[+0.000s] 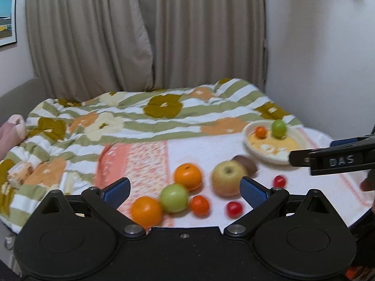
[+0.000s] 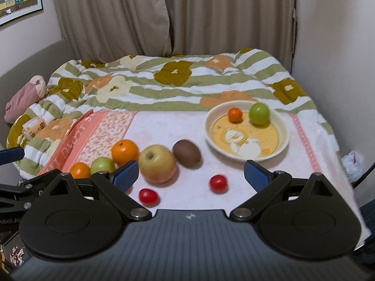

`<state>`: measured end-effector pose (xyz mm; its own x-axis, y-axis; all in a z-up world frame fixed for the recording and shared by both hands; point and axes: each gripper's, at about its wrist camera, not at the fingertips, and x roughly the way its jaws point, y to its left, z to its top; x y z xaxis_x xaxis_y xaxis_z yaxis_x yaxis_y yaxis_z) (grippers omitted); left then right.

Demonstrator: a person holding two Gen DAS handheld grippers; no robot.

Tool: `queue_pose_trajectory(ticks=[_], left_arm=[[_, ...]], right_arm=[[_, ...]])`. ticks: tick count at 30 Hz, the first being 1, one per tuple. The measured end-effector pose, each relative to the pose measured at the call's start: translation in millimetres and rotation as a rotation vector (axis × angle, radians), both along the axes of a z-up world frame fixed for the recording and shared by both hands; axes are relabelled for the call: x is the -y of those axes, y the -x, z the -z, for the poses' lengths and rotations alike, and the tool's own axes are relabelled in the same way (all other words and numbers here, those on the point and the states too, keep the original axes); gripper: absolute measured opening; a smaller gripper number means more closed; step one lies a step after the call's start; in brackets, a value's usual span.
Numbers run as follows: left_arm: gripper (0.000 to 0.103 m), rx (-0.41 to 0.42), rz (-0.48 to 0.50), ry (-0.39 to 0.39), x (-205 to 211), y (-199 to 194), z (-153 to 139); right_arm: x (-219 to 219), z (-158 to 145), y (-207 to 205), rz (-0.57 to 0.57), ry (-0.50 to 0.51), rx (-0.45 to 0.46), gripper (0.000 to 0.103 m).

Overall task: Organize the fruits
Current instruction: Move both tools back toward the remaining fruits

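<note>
Above the fruits [image 2: 157, 164], both tools [image 1: 185, 190] [image 2: 191, 175] level, seemingly spread wide.

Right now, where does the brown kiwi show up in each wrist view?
Left wrist: the kiwi sits right of centre, partly hidden behind the yellow-green apple, just left of the plate's near rim.
Right wrist: the kiwi lies fully visible near centre, between the apple and the plate.
Shared landmark: the cream plate holding a small orange and a green fruit.
</note>
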<state>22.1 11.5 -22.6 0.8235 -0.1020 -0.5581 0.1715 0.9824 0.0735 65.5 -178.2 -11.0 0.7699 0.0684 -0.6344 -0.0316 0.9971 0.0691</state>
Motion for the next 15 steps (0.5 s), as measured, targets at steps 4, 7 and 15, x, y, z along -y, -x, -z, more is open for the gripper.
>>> queue_pose_trajectory(ticks=[4,7,15], left_arm=[[0.101,-0.019,-0.030,-0.018,-22.3,-11.9,20.8],[0.101,-0.046,-0.053,-0.036,-36.1,-25.3,40.5],[0.099,-0.148,-0.059,0.025,-64.6,-63.6,86.5]], right_arm=[[-16.6,22.2,-8.6,-0.015,-0.013,-0.013,0.103],[-29.4,38.4,-18.2,-0.016,-0.014,-0.026,0.103],[-49.1,76.4,-48.8,-0.016,-0.032,-0.040,0.103]])
